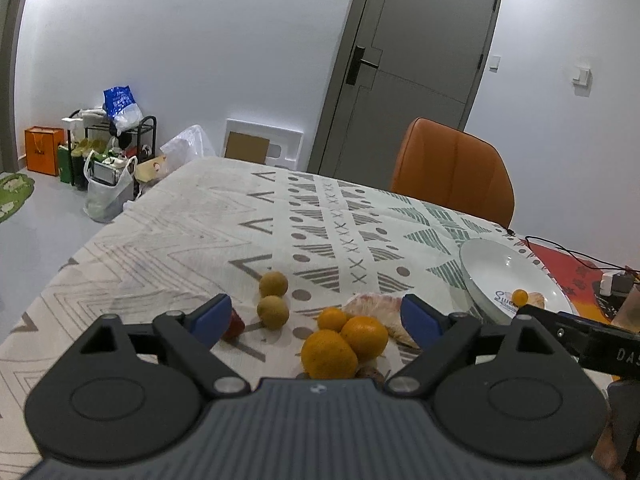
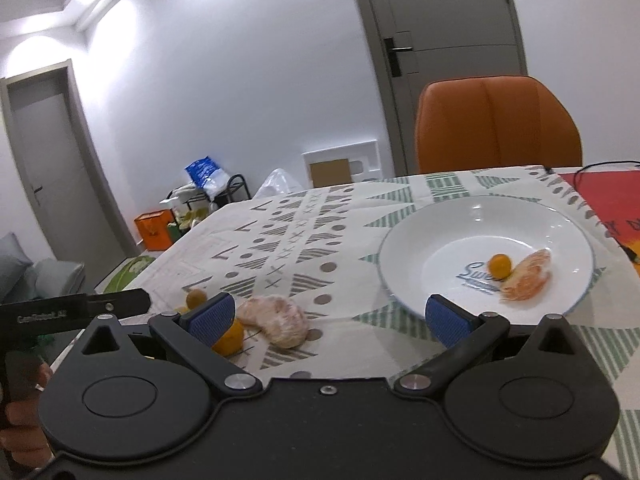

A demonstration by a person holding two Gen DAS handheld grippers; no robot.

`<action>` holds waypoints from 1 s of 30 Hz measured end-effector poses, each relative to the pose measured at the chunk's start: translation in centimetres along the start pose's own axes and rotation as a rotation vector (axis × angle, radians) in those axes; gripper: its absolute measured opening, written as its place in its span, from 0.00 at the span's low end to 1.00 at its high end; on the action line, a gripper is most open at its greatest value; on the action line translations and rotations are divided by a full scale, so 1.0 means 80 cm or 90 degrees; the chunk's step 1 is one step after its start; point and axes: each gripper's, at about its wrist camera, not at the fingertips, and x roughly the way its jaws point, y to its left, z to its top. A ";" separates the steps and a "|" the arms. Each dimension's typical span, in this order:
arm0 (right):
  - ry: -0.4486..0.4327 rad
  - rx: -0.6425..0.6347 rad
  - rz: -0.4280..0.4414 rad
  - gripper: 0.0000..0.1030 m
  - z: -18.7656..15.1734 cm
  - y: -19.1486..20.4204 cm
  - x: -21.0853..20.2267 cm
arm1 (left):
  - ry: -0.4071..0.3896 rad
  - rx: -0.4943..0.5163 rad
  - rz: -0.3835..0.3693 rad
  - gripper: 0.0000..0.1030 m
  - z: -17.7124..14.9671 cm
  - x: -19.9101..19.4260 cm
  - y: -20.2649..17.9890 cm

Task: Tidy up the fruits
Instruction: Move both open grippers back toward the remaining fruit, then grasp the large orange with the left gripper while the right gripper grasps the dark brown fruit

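Note:
My left gripper (image 1: 318,316) is open above a cluster of three oranges (image 1: 329,354) on the patterned tablecloth; nothing sits between its pads. Two brownish round fruits (image 1: 273,298) lie just beyond, and a small red fruit (image 1: 235,325) peeks out behind the left finger. A peeled pink citrus piece (image 1: 378,312) lies right of the oranges. My right gripper (image 2: 328,318) is open and empty, with the peeled citrus piece (image 2: 278,320) lying beyond its left finger. The white plate (image 2: 408,240) holds a small orange fruit (image 2: 501,266) and a peeled segment (image 2: 528,276).
An orange chair (image 2: 496,124) stands at the table's far side. A red mat with cables (image 1: 568,264) and a small white device (image 1: 614,284) lie at the right end. Bags and a rack (image 1: 108,152) crowd the floor by the wall. A hand (image 2: 20,420) holds the other gripper's handle.

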 end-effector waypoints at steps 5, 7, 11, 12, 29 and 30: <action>0.014 -0.021 0.008 1.00 -0.003 0.016 0.005 | 0.014 -0.011 -0.010 0.80 -0.010 0.009 0.007; 0.019 -0.030 0.011 0.99 -0.005 0.021 0.007 | 0.021 -0.016 -0.015 0.76 -0.013 0.014 0.009; 0.029 -0.036 0.016 0.97 -0.006 0.027 0.010 | 0.033 -0.028 -0.024 0.70 -0.019 0.021 0.013; 0.032 -0.037 0.016 0.95 -0.007 0.028 0.011 | 0.037 -0.030 -0.026 0.68 -0.021 0.024 0.014; 0.079 -0.055 0.043 0.66 -0.015 0.052 0.030 | 0.079 -0.078 -0.068 0.36 -0.035 0.047 0.027; 0.085 -0.055 0.048 0.63 -0.017 0.054 0.033 | 0.078 -0.080 -0.067 0.36 -0.034 0.046 0.029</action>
